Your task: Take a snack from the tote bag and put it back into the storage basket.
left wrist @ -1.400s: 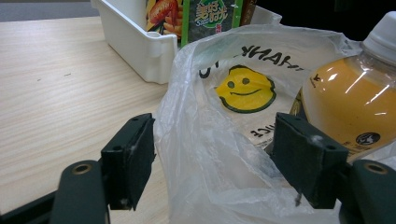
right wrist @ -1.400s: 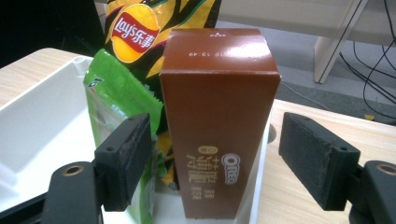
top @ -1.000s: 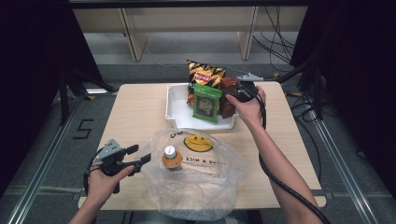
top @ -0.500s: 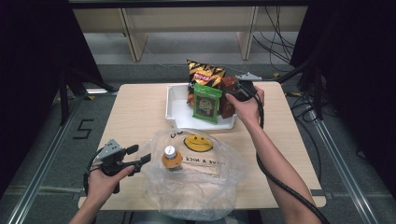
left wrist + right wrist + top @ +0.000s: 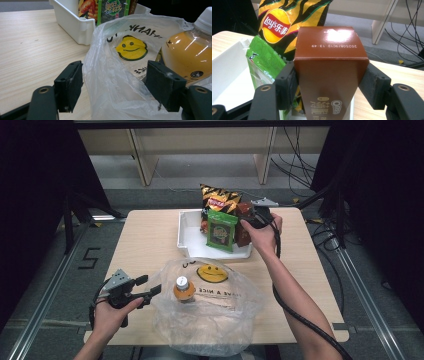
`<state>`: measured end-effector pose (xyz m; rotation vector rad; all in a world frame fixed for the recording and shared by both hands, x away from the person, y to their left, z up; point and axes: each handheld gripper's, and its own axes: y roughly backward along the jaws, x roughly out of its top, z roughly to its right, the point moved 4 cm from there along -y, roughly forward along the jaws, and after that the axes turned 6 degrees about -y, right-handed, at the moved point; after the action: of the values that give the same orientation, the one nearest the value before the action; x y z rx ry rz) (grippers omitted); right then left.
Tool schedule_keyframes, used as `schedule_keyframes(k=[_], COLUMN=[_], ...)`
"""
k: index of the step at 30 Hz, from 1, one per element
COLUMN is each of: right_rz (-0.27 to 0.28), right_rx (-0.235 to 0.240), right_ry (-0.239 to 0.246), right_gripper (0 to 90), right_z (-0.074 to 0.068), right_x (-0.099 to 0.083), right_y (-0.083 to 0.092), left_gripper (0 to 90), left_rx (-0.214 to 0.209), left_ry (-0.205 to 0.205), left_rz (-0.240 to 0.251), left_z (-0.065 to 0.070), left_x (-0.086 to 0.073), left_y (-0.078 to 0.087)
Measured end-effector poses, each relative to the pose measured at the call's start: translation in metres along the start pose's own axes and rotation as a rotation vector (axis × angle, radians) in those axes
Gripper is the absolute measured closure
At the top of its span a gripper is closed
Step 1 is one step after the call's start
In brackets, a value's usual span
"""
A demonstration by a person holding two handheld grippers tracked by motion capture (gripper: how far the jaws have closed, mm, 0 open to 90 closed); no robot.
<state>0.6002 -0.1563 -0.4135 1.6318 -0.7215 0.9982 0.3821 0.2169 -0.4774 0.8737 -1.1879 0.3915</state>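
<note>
A brown Oreo box (image 5: 329, 67) stands upright in the white tray (image 5: 190, 245). My right gripper (image 5: 328, 85) is shut on it, with a pad against each side. Beside the box lean a green snack bag (image 5: 221, 230) and a striped Lay's chip bag (image 5: 218, 200). A clear plastic bag (image 5: 215, 315) with a yellow smiley lies at the table's near edge, with an orange juice bottle (image 5: 184, 289) inside it. My left gripper (image 5: 115, 87) is open, and its jaws straddle the bag's (image 5: 112, 75) rim next to the bottle (image 5: 185, 57).
Bare wooden tabletop (image 5: 145, 240) stretches left of the tray. Black cables (image 5: 300, 315) trail from the right gripper along the forearm. Shelving legs and floor cables lie beyond the table's far edge.
The right hand has edged slightly left at the brown box. The left gripper, bag and bottle have not moved.
</note>
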Motion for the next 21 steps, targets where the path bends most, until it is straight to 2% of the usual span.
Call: schedule_keyframes(k=[2, 3, 5, 7, 8, 11, 12, 13, 15, 21], right_rz=[0.003, 0.003, 0.007, 0.002, 0.004, 0.006, 0.01, 0.0, 0.011, 0.002], right_rx=[-0.01, -0.015, -0.026, -0.031, -0.035, -0.056, -0.05, -0.065, -0.064, -0.084], right_ry=[-0.009, -0.028, -0.015, -0.041, -0.025, -0.059, -0.031, -0.06, -0.038, -0.082], right_gripper=[38.3, 38.3, 38.3, 38.3, 38.3, 38.3, 38.3, 38.3, 38.3, 38.3], right_z=[0.0001, -0.001, -0.0002, -0.0021, -0.0017, -0.0058, -0.0036, -0.0064, -0.0051, -0.0086], right_x=[-0.0003, -0.0007, -0.0006, -0.001, -0.0005, -0.0017, -0.0009, -0.0018, -0.0014, -0.0021], right_y=[0.0004, 0.001, 0.0014, 0.0024, 0.0024, 0.0037, 0.0033, 0.0047, 0.0041, 0.0065], left_gripper=[29.7, 29.7, 29.7, 29.7, 29.7, 29.7, 29.7, 29.7, 29.7, 29.7], left_rx=[0.0, 0.0, 0.0, 0.0, 0.0, 0.0, 0.0, -0.002, 0.001, 0.004], left_ry=[0.0, 0.0, 0.0, 0.0, 0.0, 0.0, 0.0, 0.0, 0.0, -0.008], left_rz=[0.0, 0.0, 0.0, 0.0, 0.0, 0.001, 0.001, 0.001, 0.001, -0.001], left_z=[0.0, 0.0001, 0.0, 0.0, 0.0, 0.0002, 0.0001, 0.0001, 0.0001, -0.0003], left_x=[0.0, 0.0, 0.0, 0.0001, 0.0, 0.0, 0.0001, 0.0002, 0.0001, 0.0006], left_y=[0.0, 0.0, 0.0, 0.0001, 0.0, 0.0001, 0.0002, 0.0002, 0.0002, 0.0011])
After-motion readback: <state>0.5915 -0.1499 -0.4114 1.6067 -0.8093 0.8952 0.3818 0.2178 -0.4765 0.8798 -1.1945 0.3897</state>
